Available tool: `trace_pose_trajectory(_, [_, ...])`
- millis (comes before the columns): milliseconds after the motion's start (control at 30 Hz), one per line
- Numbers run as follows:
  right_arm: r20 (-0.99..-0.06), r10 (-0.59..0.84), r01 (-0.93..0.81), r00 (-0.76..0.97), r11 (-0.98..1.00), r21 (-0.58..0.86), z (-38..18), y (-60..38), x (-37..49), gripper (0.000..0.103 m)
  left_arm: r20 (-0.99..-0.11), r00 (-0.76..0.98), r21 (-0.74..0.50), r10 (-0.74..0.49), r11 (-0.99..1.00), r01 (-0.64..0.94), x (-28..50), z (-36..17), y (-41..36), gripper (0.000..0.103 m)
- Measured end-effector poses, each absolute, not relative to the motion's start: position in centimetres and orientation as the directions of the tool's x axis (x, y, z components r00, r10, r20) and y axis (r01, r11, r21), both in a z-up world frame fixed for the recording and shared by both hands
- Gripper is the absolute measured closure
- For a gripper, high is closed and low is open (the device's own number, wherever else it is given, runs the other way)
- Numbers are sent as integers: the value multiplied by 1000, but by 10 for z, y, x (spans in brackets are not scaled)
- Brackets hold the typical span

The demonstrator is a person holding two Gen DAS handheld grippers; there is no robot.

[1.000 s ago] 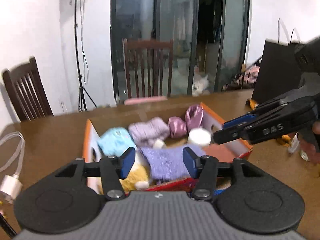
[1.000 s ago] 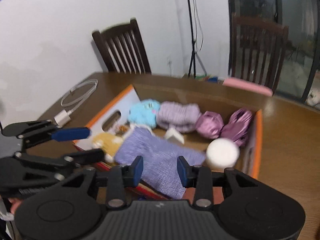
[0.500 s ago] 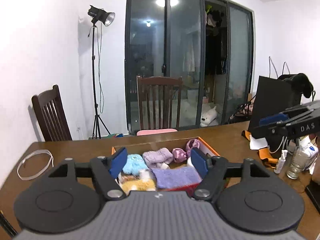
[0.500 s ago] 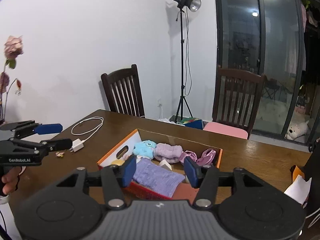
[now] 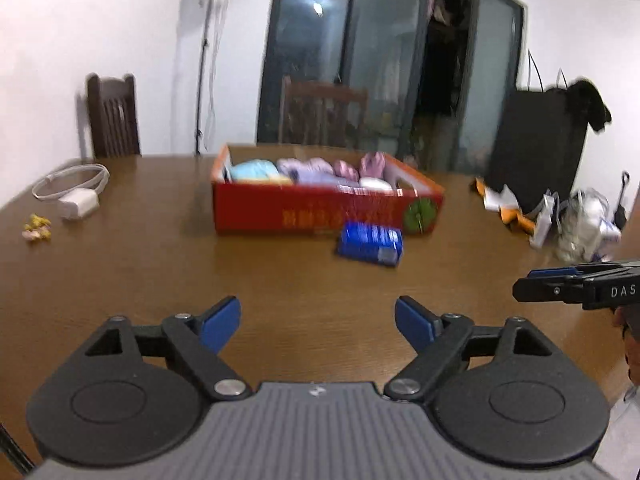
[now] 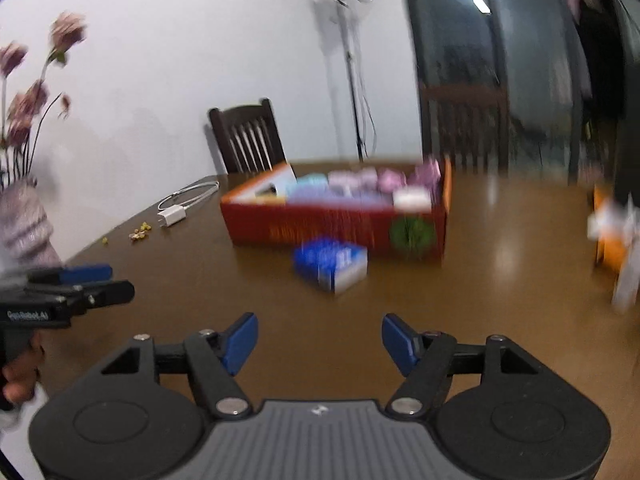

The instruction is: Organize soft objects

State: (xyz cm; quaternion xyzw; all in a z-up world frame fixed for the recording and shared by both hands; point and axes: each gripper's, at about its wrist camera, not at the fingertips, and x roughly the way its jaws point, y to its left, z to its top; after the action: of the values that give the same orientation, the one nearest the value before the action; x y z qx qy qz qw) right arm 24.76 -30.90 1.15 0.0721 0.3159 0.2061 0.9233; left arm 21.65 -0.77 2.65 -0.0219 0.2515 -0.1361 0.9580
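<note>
Both tools hang low over the near part of the brown desk (image 5: 120, 264), well back from the work. The left tool (image 5: 318, 322) has its blue fingers spread wide with nothing between them, and the right tool (image 6: 316, 338) is just as wide and just as empty. Each also shows at the edge of the other's view, but side-on, where its gap cannot be read.

The soft things sit together in the red box (image 5: 320, 212) near the middle of the desk: a pale blue bundle (image 5: 254, 170) at the left end, lilac and purple cloth pieces (image 5: 308, 170) in the middle, a pink one (image 5: 374, 160) toward the right, and something white (image 5: 376, 184) near the front right. Motion blur hides how neatly they lie. A small blue packet (image 5: 370, 242) lies on the desk just in front of the box, close to its front wall; whether it touches the wall cannot be told, nor whether it is soft.

Off to the left are a white charger with its coiled cable (image 5: 76, 192) and a few small yellow scraps (image 5: 36, 228). Bags and papers (image 5: 560, 216) clutter the right side.

Judging from this, the packing looks mostly done and the hands are between steps. If the blue packet belongs with the rest, the next move would be to bring one wide tool forward and down over it, close across its short sides, lift it over the front wall and set it in a free spot inside.
</note>
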Motion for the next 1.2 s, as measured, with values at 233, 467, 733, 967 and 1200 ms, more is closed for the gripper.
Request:
trace_pose_trajectory(233, [-545,409,-264,732,908,327,-5,-305,292,35,-470,806,-183,-359,933,309,283,16,-30,19])
trace_pose_trajectory(467, [-543,444,-253,712,885,391,-22,-289,364,45,-520,751,-247,-407,913,324,380,11,-54,42])
trace_pose_trajectory(733, [-502,540,-255,676,809,529,-40,-288,411,83,-569,684,-366,-457,885,286,418,-16,-53,68])
trace_pose_trajectory(967, [-494,537,-232,684,802,550,-47,-294,412,90,-567,676,-368,-472,878,305,417,-16,-59,71])
trace_pose_trajectory(1200, [-506,487,-247,712,848,469,-47,-285,408,93,-561,678,-371,-475,876,307,415,-18,-59,71])
